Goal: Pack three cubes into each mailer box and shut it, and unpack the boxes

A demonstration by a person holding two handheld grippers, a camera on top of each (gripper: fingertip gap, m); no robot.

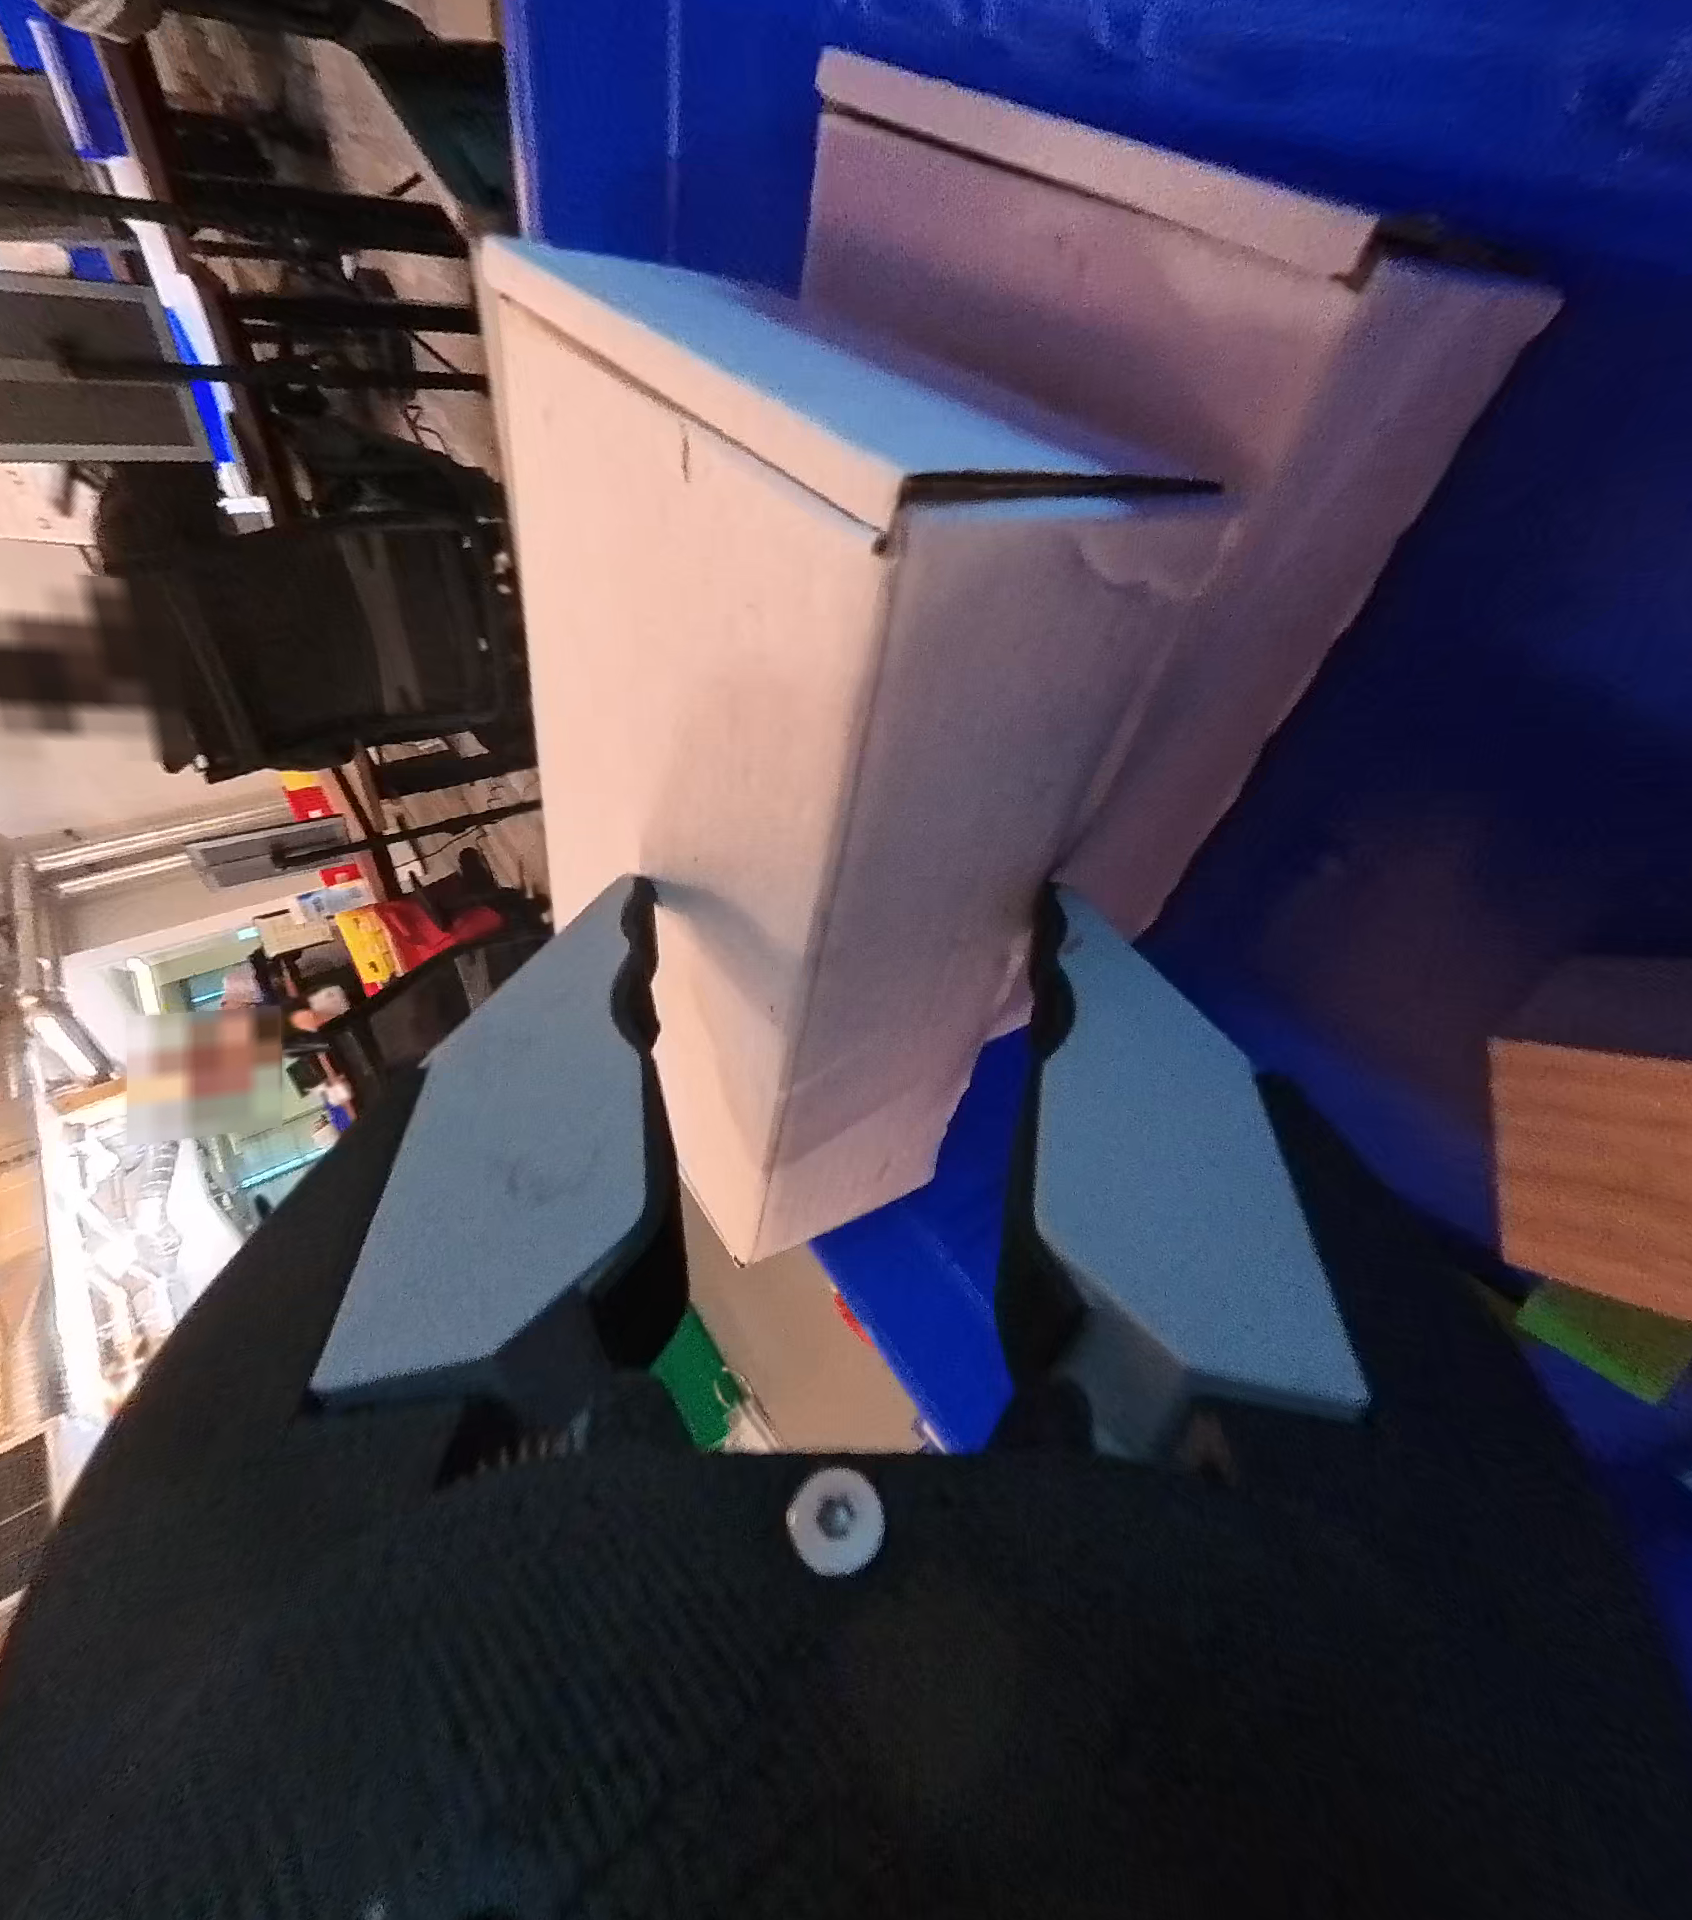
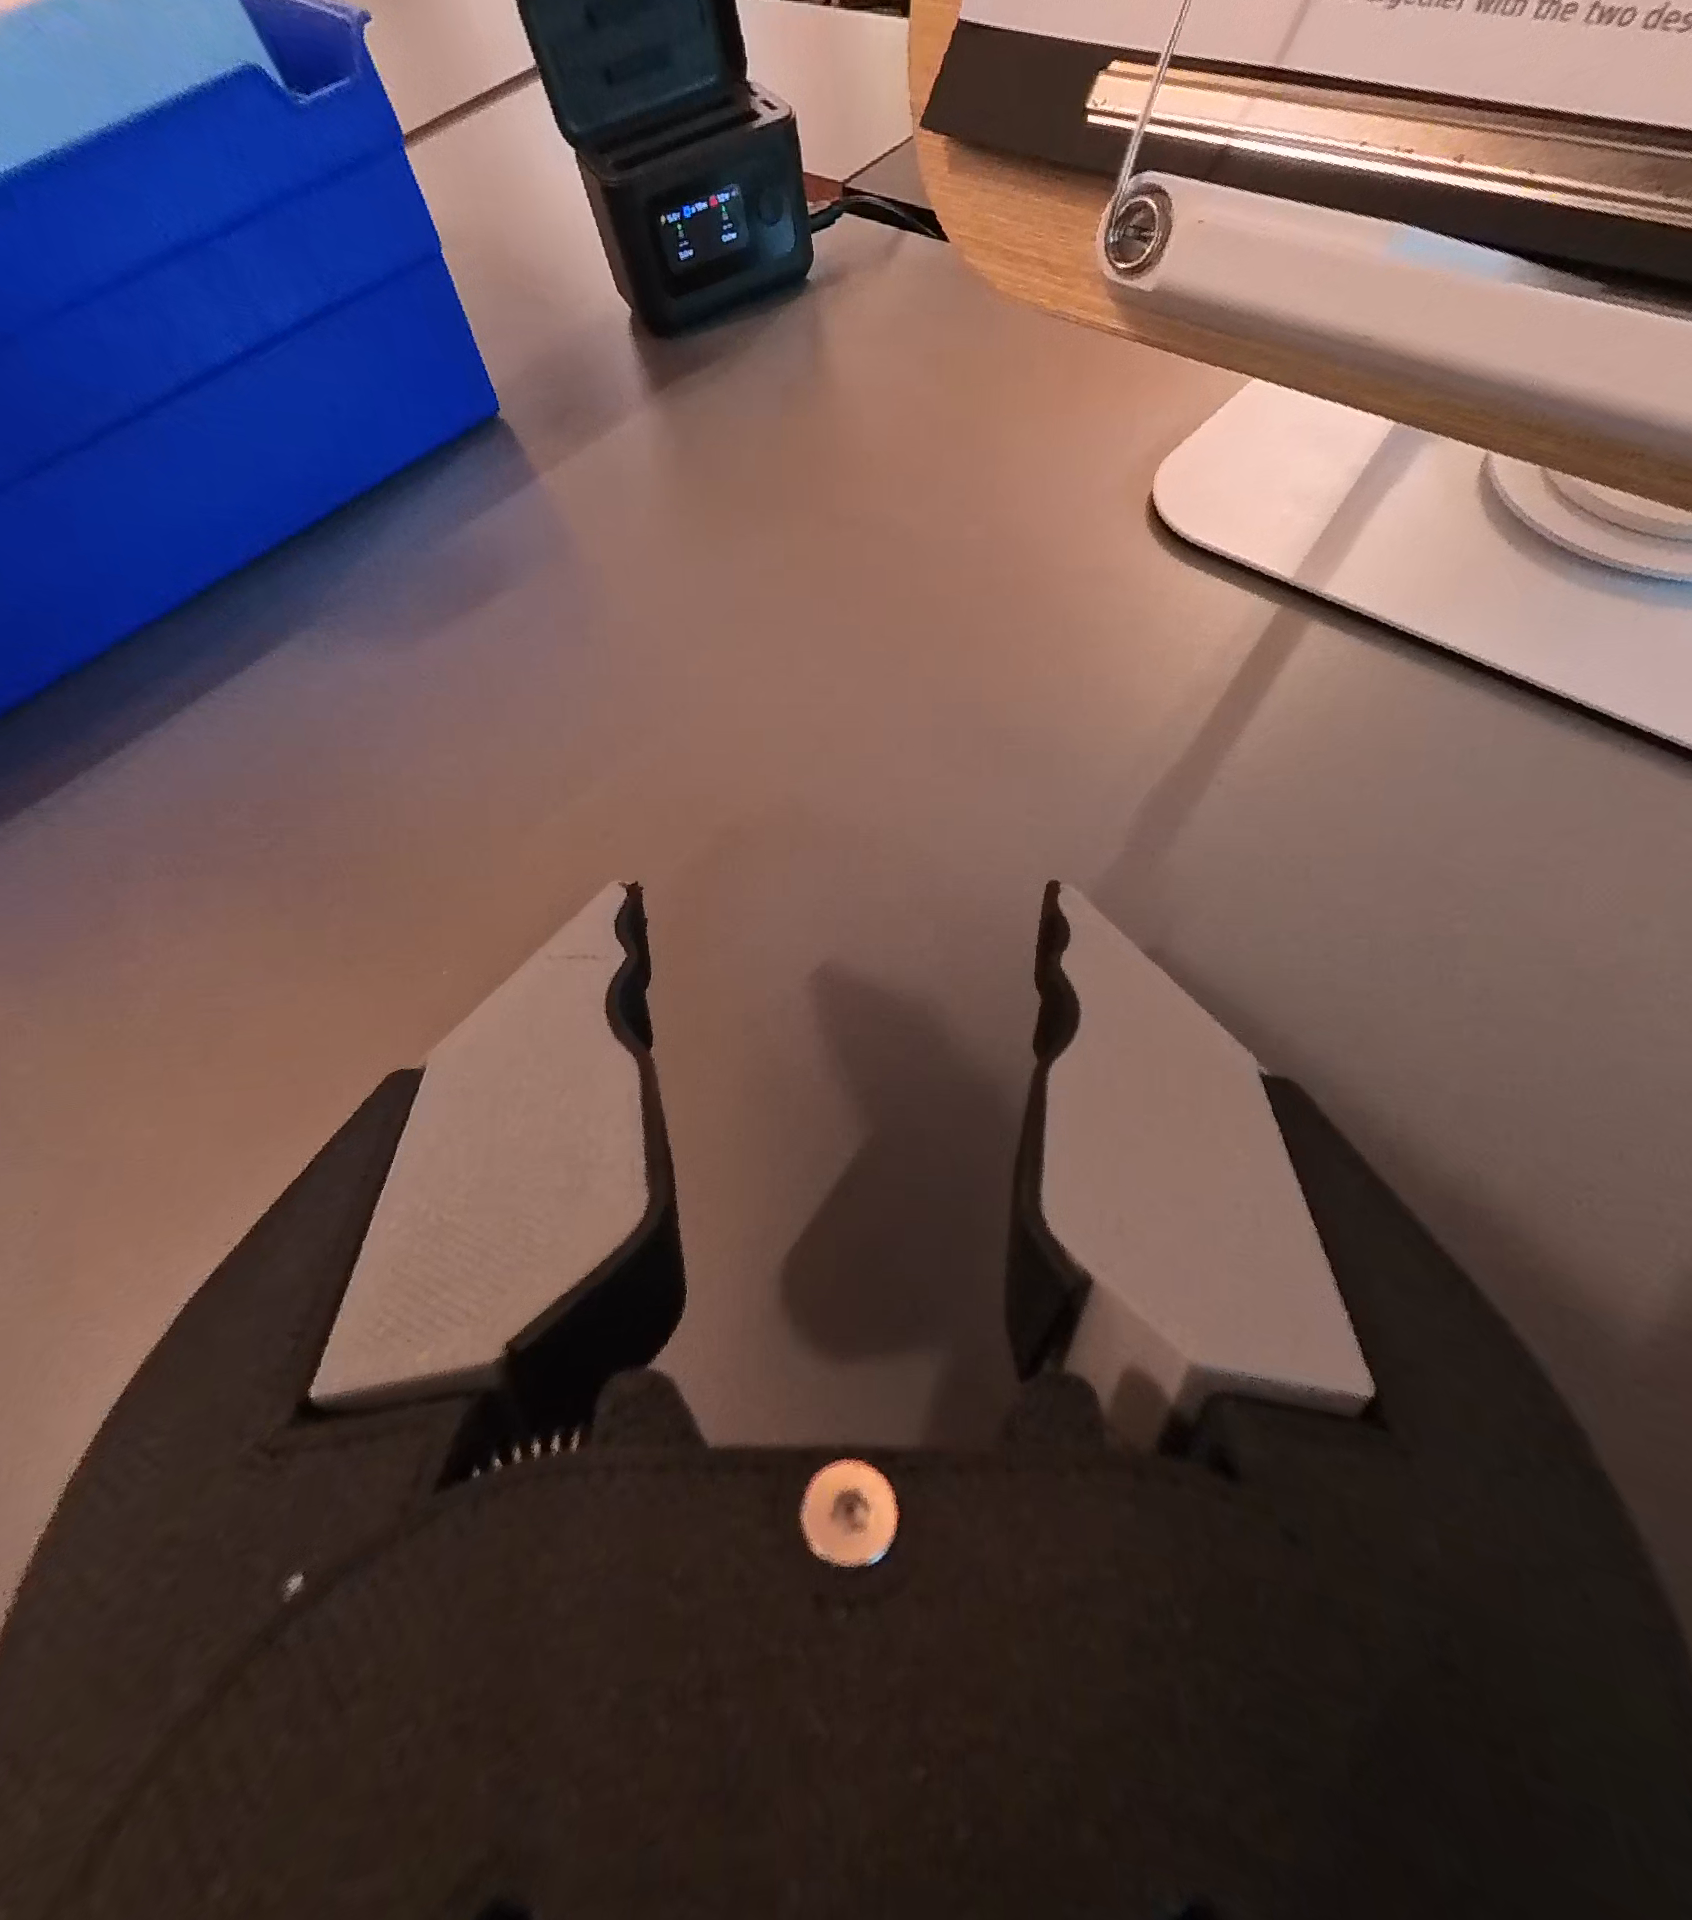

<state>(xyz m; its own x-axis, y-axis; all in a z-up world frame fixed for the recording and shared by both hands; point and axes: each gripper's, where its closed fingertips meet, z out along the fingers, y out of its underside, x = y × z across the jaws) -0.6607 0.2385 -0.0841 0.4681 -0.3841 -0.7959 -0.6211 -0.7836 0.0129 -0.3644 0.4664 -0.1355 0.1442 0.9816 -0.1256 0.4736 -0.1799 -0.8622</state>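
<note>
In the left wrist view, my left gripper (image 1: pixel 844 904) is shut on a closed white mailer box (image 1: pixel 717 644), one finger on each side of its narrow end. The view is tilted sideways. A second closed white mailer box (image 1: pixel 1133 343) lies right behind it, inside a blue bin (image 1: pixel 1548 623). A wooden cube (image 1: pixel 1652 1164) and a green cube (image 1: pixel 1611 1340) show at the right edge. In the right wrist view, my right gripper (image 2: pixel 842 904) is open and empty, low over the grey table (image 2: pixel 821 623).
The blue bin (image 2: pixel 146 364) stands at the left of the right wrist view. A black device with a small lit screen (image 2: pixel 696 208) stands at the back. A white stand base (image 2: pixel 1444 582) under a wooden shelf sits at the right. Shelves and clutter fill the room beyond. Left tips to right tips: about 40 cm.
</note>
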